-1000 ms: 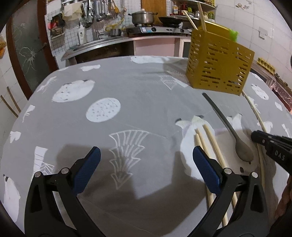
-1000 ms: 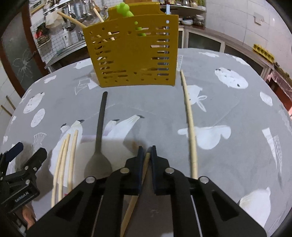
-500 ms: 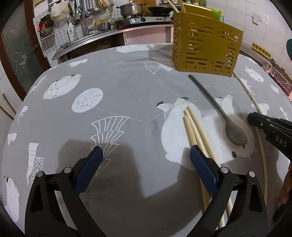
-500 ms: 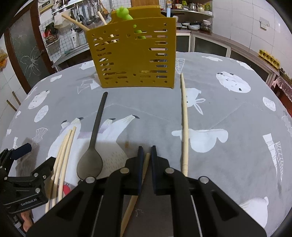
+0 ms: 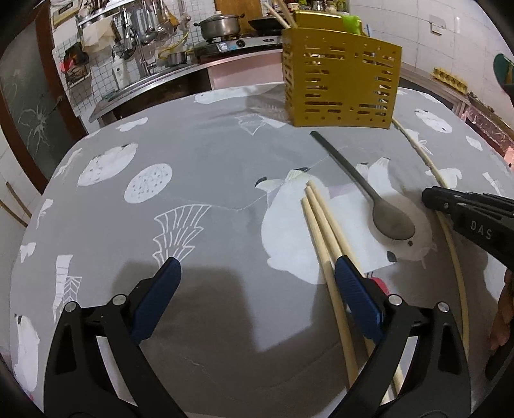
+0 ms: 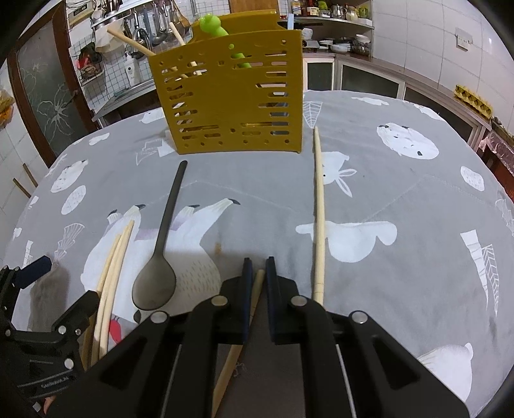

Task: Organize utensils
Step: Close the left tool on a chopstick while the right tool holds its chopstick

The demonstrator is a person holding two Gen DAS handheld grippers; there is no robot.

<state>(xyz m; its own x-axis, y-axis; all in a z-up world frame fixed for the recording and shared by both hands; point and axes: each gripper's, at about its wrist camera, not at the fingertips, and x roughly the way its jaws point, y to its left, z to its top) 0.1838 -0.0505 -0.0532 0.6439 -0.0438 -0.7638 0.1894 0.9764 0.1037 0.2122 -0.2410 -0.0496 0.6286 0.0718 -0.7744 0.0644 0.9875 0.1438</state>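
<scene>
A yellow slotted utensil holder (image 6: 234, 93) stands at the far side of the table, also in the left wrist view (image 5: 340, 85), with wooden sticks and a green utensil (image 6: 213, 27) in it. My right gripper (image 6: 257, 273) is shut on a wooden chopstick (image 6: 253, 295) low over the cloth. A dark grey spoon (image 6: 160, 244) and a long wooden stick (image 6: 319, 209) lie either side of it. My left gripper (image 5: 257, 276) is open above the cloth, its right finger over several wooden chopsticks (image 5: 324, 222). The spoon (image 5: 385, 218) lies just right of them.
The table wears a grey cloth with white animal prints (image 5: 192, 160). A kitchen counter with a pot (image 5: 221, 25) and hanging tools runs behind. The right gripper's body (image 5: 472, 218) shows at the right edge of the left wrist view.
My left gripper has moved forward and right, bringing the chopsticks and spoon closer. My right gripper stays shut on its chopstick and has edged toward the holder.
</scene>
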